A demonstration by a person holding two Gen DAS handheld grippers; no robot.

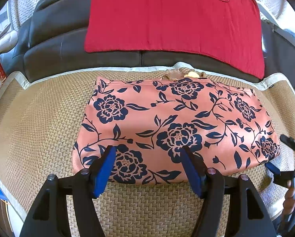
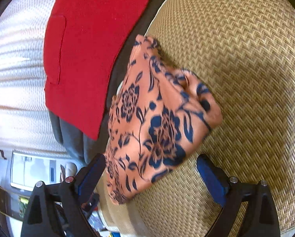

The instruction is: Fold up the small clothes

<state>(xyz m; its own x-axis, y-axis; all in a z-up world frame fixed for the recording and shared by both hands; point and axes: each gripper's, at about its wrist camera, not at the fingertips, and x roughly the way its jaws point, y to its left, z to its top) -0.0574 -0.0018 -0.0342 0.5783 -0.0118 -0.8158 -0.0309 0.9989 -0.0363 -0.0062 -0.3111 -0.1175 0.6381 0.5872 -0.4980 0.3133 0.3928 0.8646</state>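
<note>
A salmon-pink garment with dark blue flowers (image 1: 173, 126) lies folded into a rectangle on a woven straw mat (image 1: 40, 130). My left gripper (image 1: 149, 167) is open and empty, its blue pads over the garment's near edge. My right gripper (image 2: 151, 173) is open and empty at the garment's (image 2: 157, 118) end, tilted sideways; it also shows at the right edge of the left wrist view (image 1: 285, 167). Whether the fingers touch the cloth is unclear.
A red folded cloth (image 1: 173, 19) lies on a dark leather sofa back (image 1: 58, 31) behind the mat. A small brown bundle (image 1: 179, 74) sits at the garment's far edge. A white patterned wall or curtain (image 2: 15, 79) is beyond.
</note>
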